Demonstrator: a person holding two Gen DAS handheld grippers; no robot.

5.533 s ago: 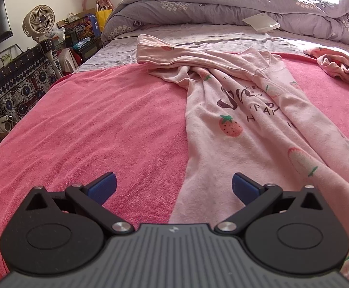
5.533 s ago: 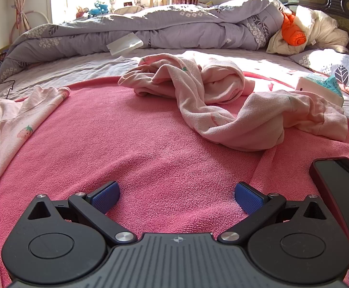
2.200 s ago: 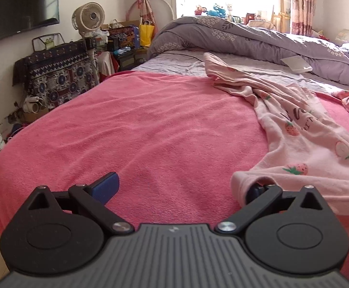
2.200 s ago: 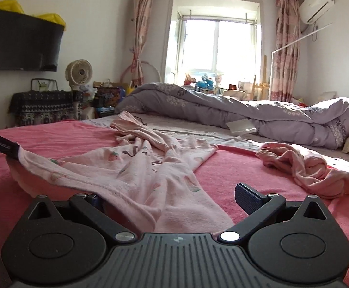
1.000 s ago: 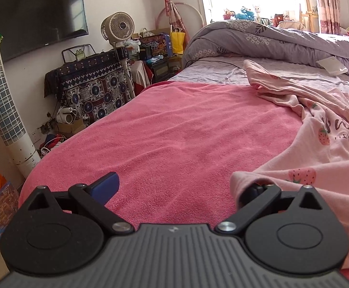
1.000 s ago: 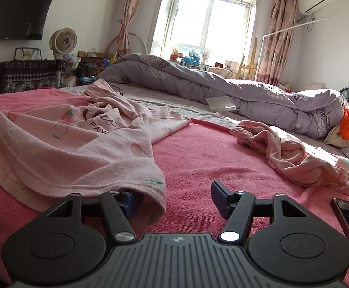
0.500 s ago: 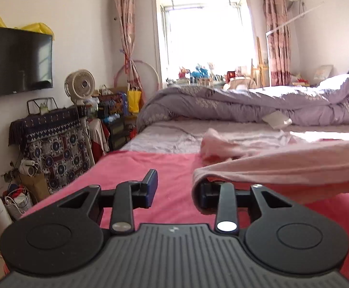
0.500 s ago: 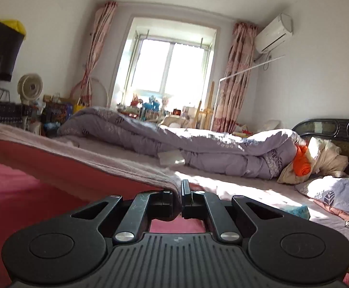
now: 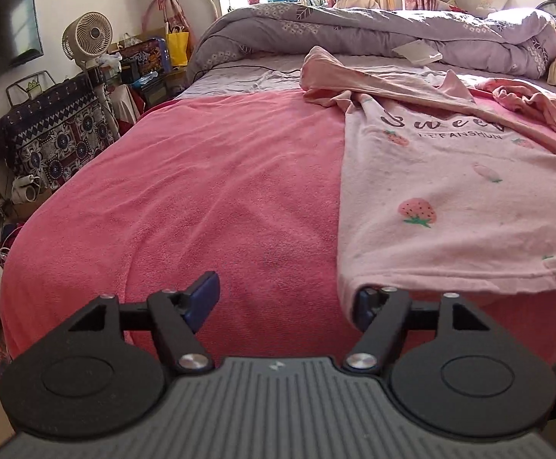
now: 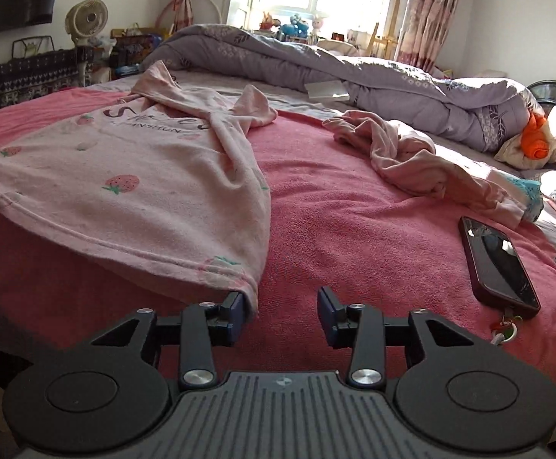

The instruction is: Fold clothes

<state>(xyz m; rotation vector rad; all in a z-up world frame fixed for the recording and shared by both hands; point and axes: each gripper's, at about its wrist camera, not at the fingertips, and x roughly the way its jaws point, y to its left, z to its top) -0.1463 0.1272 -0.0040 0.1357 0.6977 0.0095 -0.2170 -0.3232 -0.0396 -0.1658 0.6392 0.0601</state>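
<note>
A pale pink strawberry-print shirt point(image 9: 442, 191) lies spread front-up on the pink bed cover point(image 9: 220, 191), hem nearest me. My left gripper point(image 9: 285, 300) is open; the hem's left corner drapes over its right finger. In the right wrist view the same shirt point(image 10: 132, 176) lies at left. My right gripper point(image 10: 281, 311) is open; the hem's right corner hangs over its left finger. One sleeve lies twisted across the shirt's right side.
A second crumpled pink garment point(image 10: 411, 157) lies to the right. A dark phone point(image 10: 496, 264) rests on the cover at right. A grey-purple duvet point(image 9: 373, 26) is bunched at the back. A fan point(image 9: 86, 36) and clutter stand left of the bed.
Both grippers lowered the lifted shirt onto the bed and opened. The shirt went from held taut in the air to lying spread flat.
</note>
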